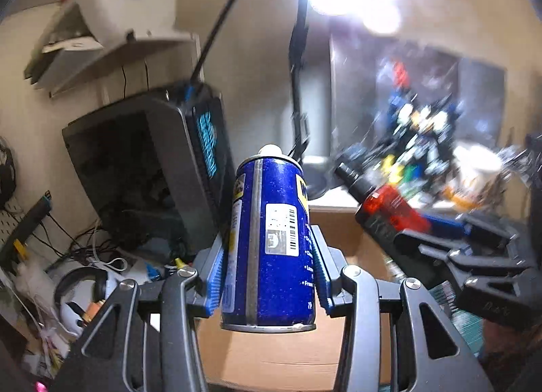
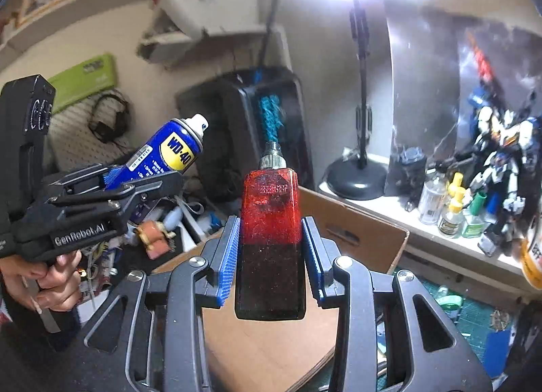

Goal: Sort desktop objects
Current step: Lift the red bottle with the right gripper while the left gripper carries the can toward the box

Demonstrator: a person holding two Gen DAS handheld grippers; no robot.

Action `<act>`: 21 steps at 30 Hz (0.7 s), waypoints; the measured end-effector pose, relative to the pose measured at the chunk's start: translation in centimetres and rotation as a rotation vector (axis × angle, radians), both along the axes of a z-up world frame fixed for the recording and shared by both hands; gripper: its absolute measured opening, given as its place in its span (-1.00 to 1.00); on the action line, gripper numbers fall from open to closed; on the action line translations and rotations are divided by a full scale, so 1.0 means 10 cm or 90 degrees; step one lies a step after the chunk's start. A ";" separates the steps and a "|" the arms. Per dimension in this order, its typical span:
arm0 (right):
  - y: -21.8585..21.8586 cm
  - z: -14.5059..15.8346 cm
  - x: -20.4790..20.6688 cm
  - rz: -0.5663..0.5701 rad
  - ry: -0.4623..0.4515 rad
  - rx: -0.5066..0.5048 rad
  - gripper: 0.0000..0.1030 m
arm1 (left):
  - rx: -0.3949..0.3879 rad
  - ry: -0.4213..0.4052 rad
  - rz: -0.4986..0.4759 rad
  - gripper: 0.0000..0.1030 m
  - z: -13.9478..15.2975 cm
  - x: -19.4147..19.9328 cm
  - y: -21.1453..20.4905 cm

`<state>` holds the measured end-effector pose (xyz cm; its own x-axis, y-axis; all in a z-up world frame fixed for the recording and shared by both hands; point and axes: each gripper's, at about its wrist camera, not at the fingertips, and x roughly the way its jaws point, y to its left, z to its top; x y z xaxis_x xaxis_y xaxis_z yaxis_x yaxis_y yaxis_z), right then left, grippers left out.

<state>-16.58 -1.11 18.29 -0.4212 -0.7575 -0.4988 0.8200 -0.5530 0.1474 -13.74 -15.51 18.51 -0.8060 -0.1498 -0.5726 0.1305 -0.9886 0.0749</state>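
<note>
A white ledge (image 2: 382, 209) runs along the right side, and on it stand a black lamp base (image 2: 355, 182), a dark jar (image 2: 411, 163), a cluster of small bottles (image 2: 450, 209) with yellow and green caps, and a white-and-blue model robot (image 2: 501, 161). Below it lies a green cutting mat (image 2: 474, 310) with small bits scattered over it. An open cardboard box (image 2: 355, 232) sits in the middle. To the left, the cluttered desk surface (image 1: 111, 263) holds tangled cables, white headphones (image 1: 81, 293) and a dark computer case (image 1: 149, 168).
</note>
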 end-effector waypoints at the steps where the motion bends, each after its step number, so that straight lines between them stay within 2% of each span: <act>1: -0.07 -0.03 -0.10 -0.009 -0.005 0.013 -0.34 | -0.007 -0.023 0.005 -0.15 -0.06 -0.15 -0.02; 7: -0.43 -0.34 -0.61 -0.030 -0.060 0.084 -0.34 | -0.002 -0.139 0.008 -0.15 -0.55 -0.74 -0.11; 12: -0.64 -0.65 -0.91 -0.027 -0.122 0.122 -0.34 | 0.033 -0.196 0.004 -0.15 -0.81 -1.06 -0.21; 21: -0.94 -1.09 -1.35 -0.046 -0.196 0.194 -0.34 | 0.018 -0.306 0.016 -0.15 -1.32 -1.51 -0.26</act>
